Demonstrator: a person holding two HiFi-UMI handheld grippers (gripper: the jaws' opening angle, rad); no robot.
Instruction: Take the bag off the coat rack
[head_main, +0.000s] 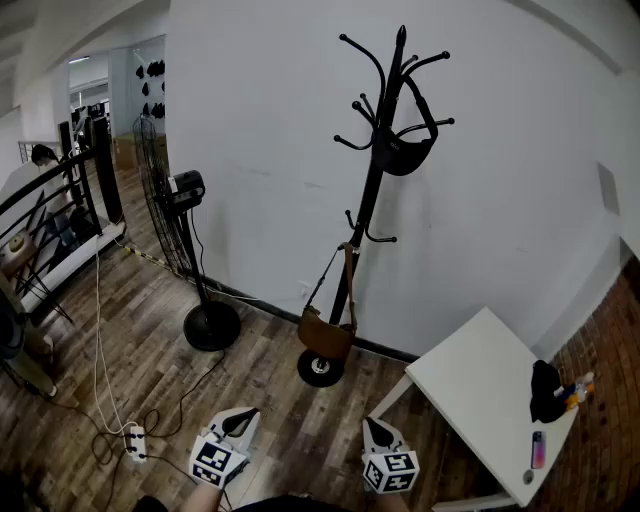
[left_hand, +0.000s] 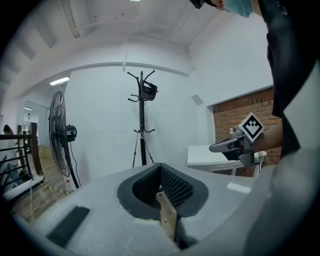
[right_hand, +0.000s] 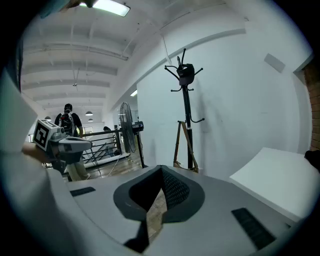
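A black coat rack (head_main: 368, 200) stands on its round base against the white wall. A black bag (head_main: 405, 150) hangs from its upper hooks, and a brown bag (head_main: 325, 332) hangs by a long strap from a lower hook, close to the floor. My left gripper (head_main: 235, 425) and right gripper (head_main: 378, 432) are low at the near edge, well short of the rack, both shut and empty. The left gripper view shows its shut jaws (left_hand: 160, 170) pointing at the distant rack (left_hand: 142, 125) and black bag (left_hand: 148, 91). In the right gripper view the shut jaws (right_hand: 161, 174) face the rack (right_hand: 187, 120).
A tall standing fan (head_main: 180, 230) with a round base is left of the rack. Its cable and a power strip (head_main: 135, 440) lie on the wood floor. A white table (head_main: 480, 385) at the right carries a black item (head_main: 545, 392) and small objects. A black railing (head_main: 60, 210) runs at the far left.
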